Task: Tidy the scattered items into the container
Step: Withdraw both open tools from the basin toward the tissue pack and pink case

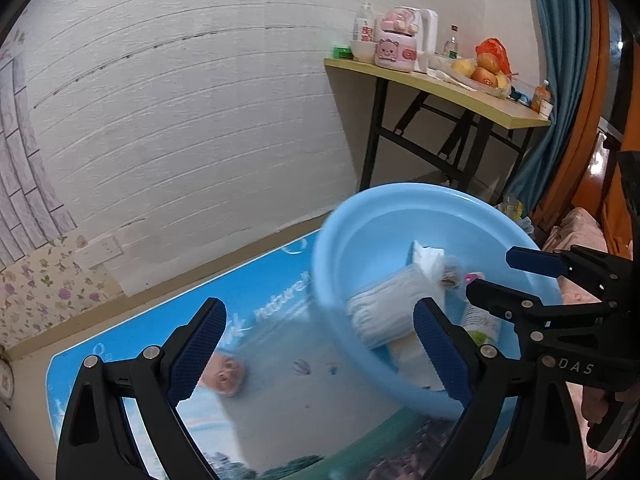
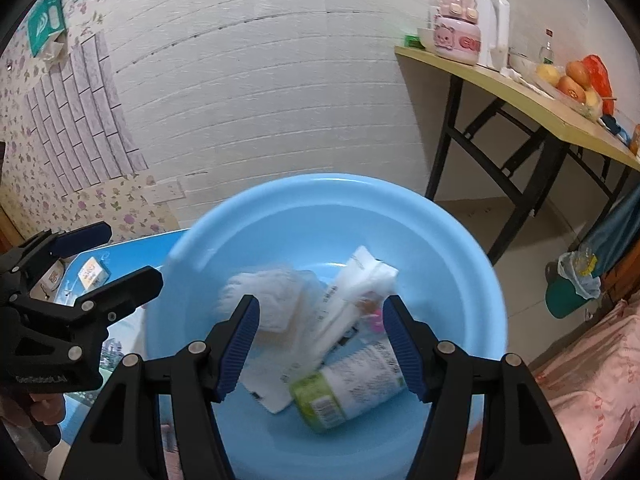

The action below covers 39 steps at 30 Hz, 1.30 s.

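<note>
The right gripper hangs with jaws apart, gripping nothing, over the blue basin; a bottle and white packets lie just beneath its fingertips. The left gripper, also spread and empty, has the basin just to its right.

A white wall of brick-pattern panelling fills most of both views. At its left edge sits a patch of grey brick-pattern covering, and beside and below that, floral wallpaper. A white wall socket is set low in the wall. To the right stands a folding side table with a pale yellow top and black crossed legs, crowded with a pink appliance, a white kettle, bottles and fruit. A blue curtain hangs at the far right. The floor under the side table is pale tile. The light is even and soft.
</note>
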{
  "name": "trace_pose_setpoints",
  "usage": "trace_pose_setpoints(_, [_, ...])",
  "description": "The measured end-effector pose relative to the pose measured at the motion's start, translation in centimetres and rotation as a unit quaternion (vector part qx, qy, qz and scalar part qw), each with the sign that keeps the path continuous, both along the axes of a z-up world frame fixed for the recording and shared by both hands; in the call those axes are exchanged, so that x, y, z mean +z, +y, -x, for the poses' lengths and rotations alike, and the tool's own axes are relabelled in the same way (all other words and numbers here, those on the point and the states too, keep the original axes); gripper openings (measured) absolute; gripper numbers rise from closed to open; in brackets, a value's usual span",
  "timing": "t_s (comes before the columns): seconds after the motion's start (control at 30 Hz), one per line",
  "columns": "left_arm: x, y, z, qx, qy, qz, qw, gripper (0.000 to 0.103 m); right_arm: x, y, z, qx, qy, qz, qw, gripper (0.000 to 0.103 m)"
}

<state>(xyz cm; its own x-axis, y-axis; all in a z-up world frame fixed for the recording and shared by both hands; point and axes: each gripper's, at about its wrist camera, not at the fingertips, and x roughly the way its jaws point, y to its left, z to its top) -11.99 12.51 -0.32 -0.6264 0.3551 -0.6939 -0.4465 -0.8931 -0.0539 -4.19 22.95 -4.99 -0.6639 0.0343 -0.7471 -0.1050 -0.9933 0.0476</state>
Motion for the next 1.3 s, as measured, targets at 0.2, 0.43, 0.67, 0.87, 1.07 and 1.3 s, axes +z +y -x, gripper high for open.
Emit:
trace_pose_setpoints(0.2, [-0.2,-3.6,0.3,0.024,-0.003,-0.003,0.9997,0.095,0.0,-3.2,1.1,0.020,0.000,-0.002,1.000,0.066])
trace_pose_setpoints(0.43, [-0.9,-8.1,0.6,0.059,-0.004,-0.010,0.9982,0.095,0.1,-7.2,2.1,0.053,0.003,-0.008,0.999,0.066])
trace_pose_setpoints(0.67, [-1.8,-11.9,0.9,0.089,-0.012,-0.010,0.9959,0.095,0.0,-10.9,2.8,0.085,0.003,-0.003,0.996,0.066])
trace_pose_setpoints(0.87, [-3.0,-14.6,1.3,0.113,-0.021,-0.012,0.9933,0.095,-0.4,-14.9,3.5,0.120,-0.002,-0.011,0.993,0.066])
trace_pose_setpoints(1.07, [-4.4,-16.4,2.0,0.120,-0.032,-0.009,0.9923,0.095,-0.9,-17.8,4.4,0.142,-0.008,-0.013,0.990,0.066])
trace_pose_setpoints(1.3, [-6.2,-17.8,3.2,0.121,-0.044,0.016,0.9915,0.095,-2.5,-20.3,5.4,0.159,-0.025,-0.013,0.987,0.066])
